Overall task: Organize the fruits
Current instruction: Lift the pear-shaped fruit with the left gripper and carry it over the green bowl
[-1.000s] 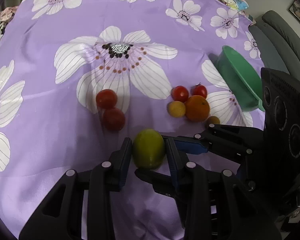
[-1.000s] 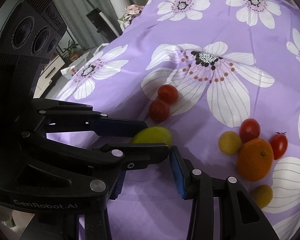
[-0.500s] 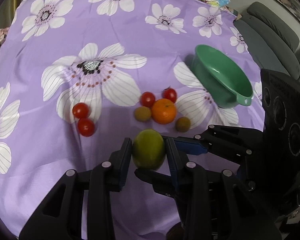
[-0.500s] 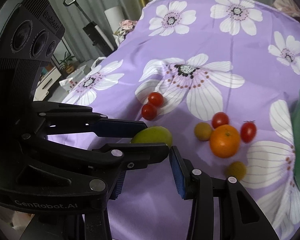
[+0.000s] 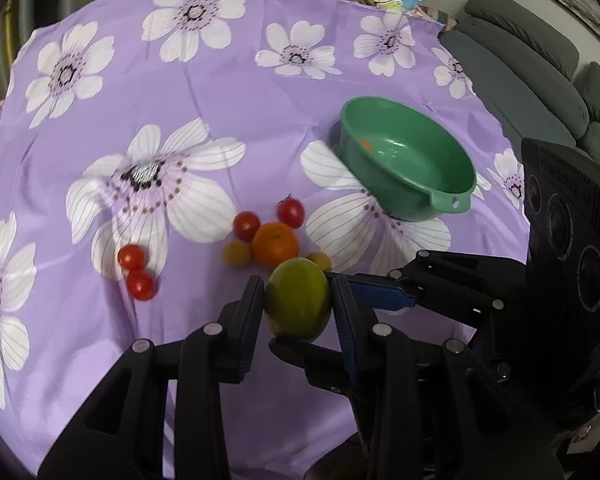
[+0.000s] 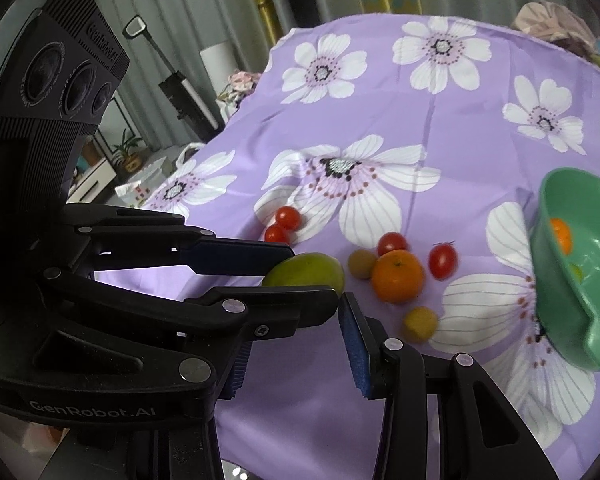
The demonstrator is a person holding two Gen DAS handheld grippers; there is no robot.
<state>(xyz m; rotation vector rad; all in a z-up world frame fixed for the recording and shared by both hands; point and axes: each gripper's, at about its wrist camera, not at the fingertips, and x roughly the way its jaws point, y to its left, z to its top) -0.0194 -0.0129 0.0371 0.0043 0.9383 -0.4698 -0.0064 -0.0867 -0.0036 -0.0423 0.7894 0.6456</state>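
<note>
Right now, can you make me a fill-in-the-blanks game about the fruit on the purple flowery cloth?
1. The left tool squeezes a ____ mango.
2. The bowl is coloured ____.
3. Touching the orange are two red ____ tomatoes.
4. The right tool holds ____.

Missing words: green; green; cherry; nothing

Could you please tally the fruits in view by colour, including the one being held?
Red cherry tomatoes: 4
Small yellow fruits: 2
Orange: 1
Green mango, held in the left gripper: 1
Total: 8
</note>
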